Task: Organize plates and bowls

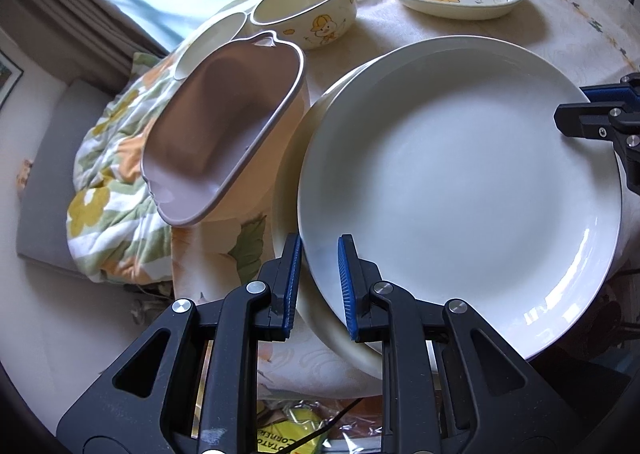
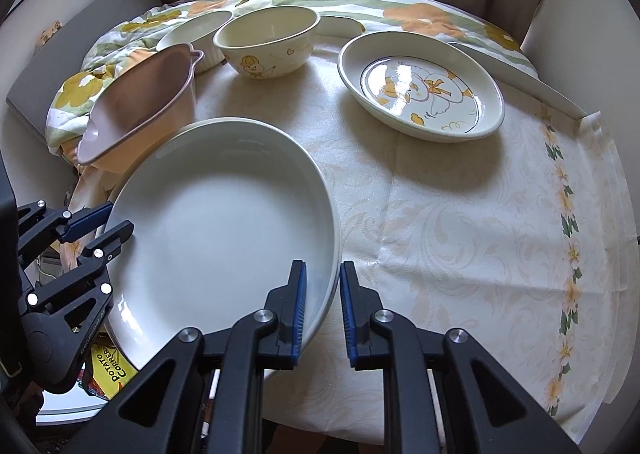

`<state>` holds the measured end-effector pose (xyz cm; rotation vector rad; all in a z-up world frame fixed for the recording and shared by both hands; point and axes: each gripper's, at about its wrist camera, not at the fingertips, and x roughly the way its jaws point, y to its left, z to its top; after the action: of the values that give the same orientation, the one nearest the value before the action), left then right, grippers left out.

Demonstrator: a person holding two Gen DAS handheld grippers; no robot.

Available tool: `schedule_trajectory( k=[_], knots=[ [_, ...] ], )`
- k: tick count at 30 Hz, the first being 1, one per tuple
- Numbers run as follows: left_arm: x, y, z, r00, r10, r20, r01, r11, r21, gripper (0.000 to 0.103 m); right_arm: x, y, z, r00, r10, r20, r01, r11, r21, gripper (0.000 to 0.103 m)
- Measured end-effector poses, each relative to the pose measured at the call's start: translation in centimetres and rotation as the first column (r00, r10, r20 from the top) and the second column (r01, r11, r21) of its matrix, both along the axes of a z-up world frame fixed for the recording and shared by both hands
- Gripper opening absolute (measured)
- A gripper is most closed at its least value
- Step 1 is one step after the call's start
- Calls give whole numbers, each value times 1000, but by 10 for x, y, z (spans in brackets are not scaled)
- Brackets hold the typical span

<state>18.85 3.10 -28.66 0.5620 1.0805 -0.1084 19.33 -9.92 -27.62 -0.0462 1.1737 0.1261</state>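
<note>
I have both grippers on the large white plate (image 2: 224,222), one at each side of its rim. The left gripper (image 1: 318,286) has its jaws closed on the rim, one blue pad above the plate and one below; the right gripper (image 2: 323,310) clamps the opposite rim the same way. The plate sits over the near left edge of the table (image 2: 460,234), directly above a second white plate (image 1: 292,190) whose rim shows beneath it; whether the two touch I cannot tell. Just beyond, at the left edge, stands a pink dish (image 2: 136,102) with a grey rim. Behind it, near the far edge, a white ribbed dish (image 2: 196,34) sits beside a cream bowl (image 2: 268,42) bearing a duck print. An oval duck-pattern plate (image 2: 420,86) lies toward the far right, well apart from the held plate.
</note>
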Motion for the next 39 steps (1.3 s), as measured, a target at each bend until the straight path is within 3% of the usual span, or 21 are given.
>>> schedule_trajectory(
  k=[8,24,33,36,39],
  knots=[
    [-6,-8,-4,999,-32,27,30,997,72,17,1,2,-1,1000,-3,-2,3,1000,-9,16],
    [-8,-11,-5,998,-35,45,28,990,138,16,8,9,-4,1000,9,6,-8,998,-60,16],
    [-4,-5,6,1000,-19,17,18,997,75,16,8,3,0,1000,-19,9,19,1000,-17,16],
    [-3,0,31,999,-7,38,6,1000,23,16,5,-8,22,998,-46,54,43,998,49,16],
    [2,4,71,998,-2,70,9,995,-104,16,0,-24,49,992,-79,98,69,992,106,16]
  ],
)
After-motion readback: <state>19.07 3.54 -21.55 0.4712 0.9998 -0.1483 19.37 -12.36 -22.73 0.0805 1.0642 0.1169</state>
